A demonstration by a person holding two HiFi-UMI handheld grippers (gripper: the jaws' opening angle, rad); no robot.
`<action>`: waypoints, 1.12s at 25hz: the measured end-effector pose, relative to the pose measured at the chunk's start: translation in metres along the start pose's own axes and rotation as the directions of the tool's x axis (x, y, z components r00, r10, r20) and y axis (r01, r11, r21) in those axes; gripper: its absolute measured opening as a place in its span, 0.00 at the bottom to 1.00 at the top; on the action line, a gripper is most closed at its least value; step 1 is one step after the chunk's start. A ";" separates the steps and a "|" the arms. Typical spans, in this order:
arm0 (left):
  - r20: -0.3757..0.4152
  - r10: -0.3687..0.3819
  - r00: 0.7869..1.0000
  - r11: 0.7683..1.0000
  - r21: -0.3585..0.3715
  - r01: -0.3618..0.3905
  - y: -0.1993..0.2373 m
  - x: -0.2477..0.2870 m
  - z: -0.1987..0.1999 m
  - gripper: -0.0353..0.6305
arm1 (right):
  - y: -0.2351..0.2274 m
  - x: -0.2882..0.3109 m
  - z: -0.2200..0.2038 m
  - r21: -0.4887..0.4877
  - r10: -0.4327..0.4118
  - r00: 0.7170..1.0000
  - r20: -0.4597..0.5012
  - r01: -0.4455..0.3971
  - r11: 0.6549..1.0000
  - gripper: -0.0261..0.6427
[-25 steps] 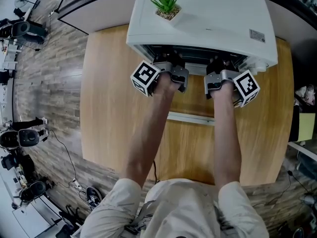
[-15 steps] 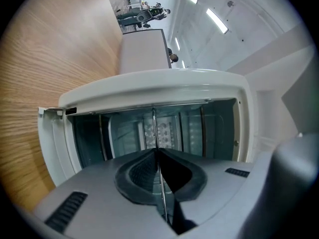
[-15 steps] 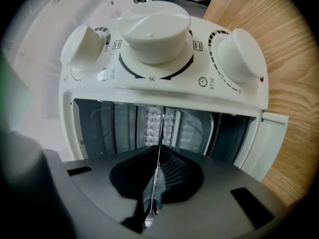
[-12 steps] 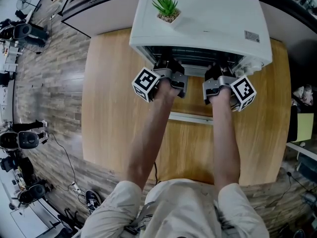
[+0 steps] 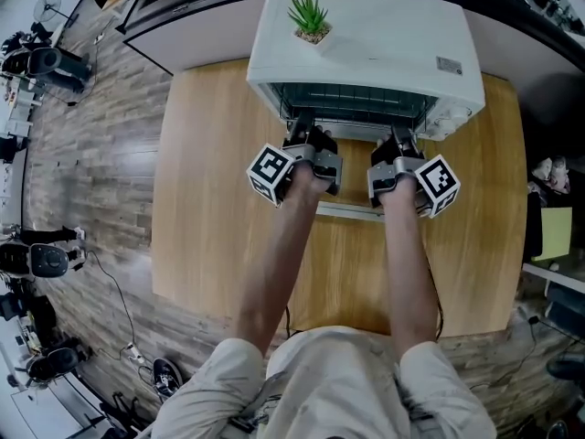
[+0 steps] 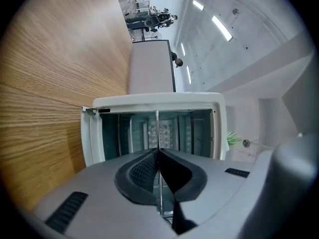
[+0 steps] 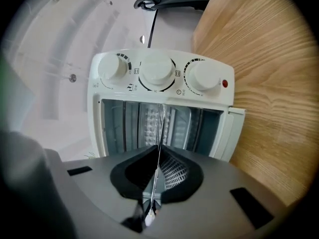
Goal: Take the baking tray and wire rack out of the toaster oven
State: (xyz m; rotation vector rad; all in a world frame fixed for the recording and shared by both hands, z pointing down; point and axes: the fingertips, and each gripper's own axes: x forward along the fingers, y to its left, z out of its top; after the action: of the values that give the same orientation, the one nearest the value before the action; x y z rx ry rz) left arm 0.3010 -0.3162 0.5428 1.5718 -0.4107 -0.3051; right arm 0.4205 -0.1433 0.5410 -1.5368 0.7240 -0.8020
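While your left gripper (image 5: 303,133) and right gripper (image 5: 400,138) clamp the rack (image 6: 158,128), pull it level and straight from the oven (image 5: 393,35), hands together.

Bright, even light all round, with ceiling strips (image 6: 222,28) glowing in the left gripper view. The top of the toaster oven (image 5: 384,35) looks washed-out white, its inside dimmer. Both gripper views bend hard and go black at the corners, nearest parts soft.

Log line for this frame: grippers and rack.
left gripper: shut on wire rack | right gripper: shut on wire rack | wire rack: at toaster oven mouth
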 end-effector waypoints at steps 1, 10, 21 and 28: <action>0.001 0.001 1.000 1.000 0.000 -0.001 0.000 -0.005 -0.001 0.08 | -0.001 -0.005 -0.002 0.002 -0.001 1.000 0.000 0.001 1.000 0.08; 0.034 -0.006 0.999 0.999 -0.035 0.008 0.004 -0.042 -0.006 0.08 | -0.006 -0.038 -0.014 0.065 -0.003 1.000 0.019 0.002 0.998 0.08; 0.033 -0.003 0.999 0.998 -0.056 0.005 0.008 -0.089 -0.017 0.08 | -0.009 -0.083 -0.027 0.063 0.011 1.000 0.019 -0.012 0.998 0.08; 0.038 -0.035 0.999 0.999 -0.040 0.037 0.006 -0.121 -0.021 0.08 | -0.012 -0.112 -0.039 0.039 0.023 0.999 0.023 -0.024 0.999 0.08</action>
State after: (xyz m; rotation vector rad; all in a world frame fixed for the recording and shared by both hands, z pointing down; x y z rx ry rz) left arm 0.2010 -0.2444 0.5423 1.5364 -0.4030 -0.3692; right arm 0.3246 -0.0720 0.5451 -1.4976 0.7042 -0.7758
